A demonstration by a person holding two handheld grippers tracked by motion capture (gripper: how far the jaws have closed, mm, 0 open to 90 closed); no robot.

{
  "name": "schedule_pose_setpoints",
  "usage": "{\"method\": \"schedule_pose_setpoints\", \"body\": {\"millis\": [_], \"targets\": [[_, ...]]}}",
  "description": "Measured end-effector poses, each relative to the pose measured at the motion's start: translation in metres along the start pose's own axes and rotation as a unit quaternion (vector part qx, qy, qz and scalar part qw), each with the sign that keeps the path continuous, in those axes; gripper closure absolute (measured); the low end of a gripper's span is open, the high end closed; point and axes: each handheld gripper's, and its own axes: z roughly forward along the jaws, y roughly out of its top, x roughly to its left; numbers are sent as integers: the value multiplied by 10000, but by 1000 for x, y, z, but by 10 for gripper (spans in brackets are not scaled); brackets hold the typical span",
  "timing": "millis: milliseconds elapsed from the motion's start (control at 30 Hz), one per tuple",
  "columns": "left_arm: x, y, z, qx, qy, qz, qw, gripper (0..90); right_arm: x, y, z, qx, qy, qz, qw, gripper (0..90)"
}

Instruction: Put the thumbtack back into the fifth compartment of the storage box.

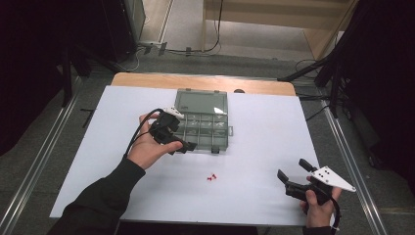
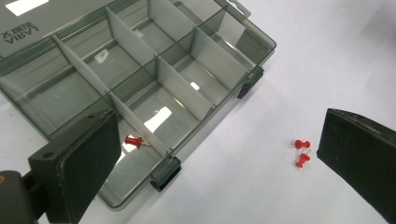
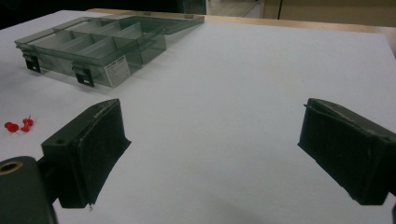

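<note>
The work in hand was judged to be the transfer of red push pins into the clear compartment box (image 1: pixel 203 126), which lay open on the white surface (image 1: pixel 254 196) with its lid folded back. One pin in the box (image 2: pixel 133 140) lay in the near corner compartment, just past the left tongs (image 1: pixel 182 143). Two loose pins (image 1: pixel 212 177) lay touching or nearly so on the surface, well short of the box's front latches. The left tongs hovered over the box's near edge, spread wide and holding nothing. The right tongs (image 1: pixel 292 170) stood well apart at the near right of the surface, likewise spread and empty. Assessment: roughly a third complete; two pins were left to collect. The other compartments appeared empty.
</note>
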Motion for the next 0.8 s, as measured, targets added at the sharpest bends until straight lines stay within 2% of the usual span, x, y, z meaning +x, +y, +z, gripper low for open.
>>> {"method": "schedule_pose_setpoints", "body": {"millis": [200,500,800], "targets": [[-13,-1,4,59,-8,126,9999,0,-1,1,-1,-21,-16,-17,10000,73],[-33,-5,14,209,-130,332,9991,0,0,1,-3,-39,-25,30,10000,73],[-48,-8,21,274,-243,523,9980,6,1,1,-1,-28,-10,-34,10000,73]]}}
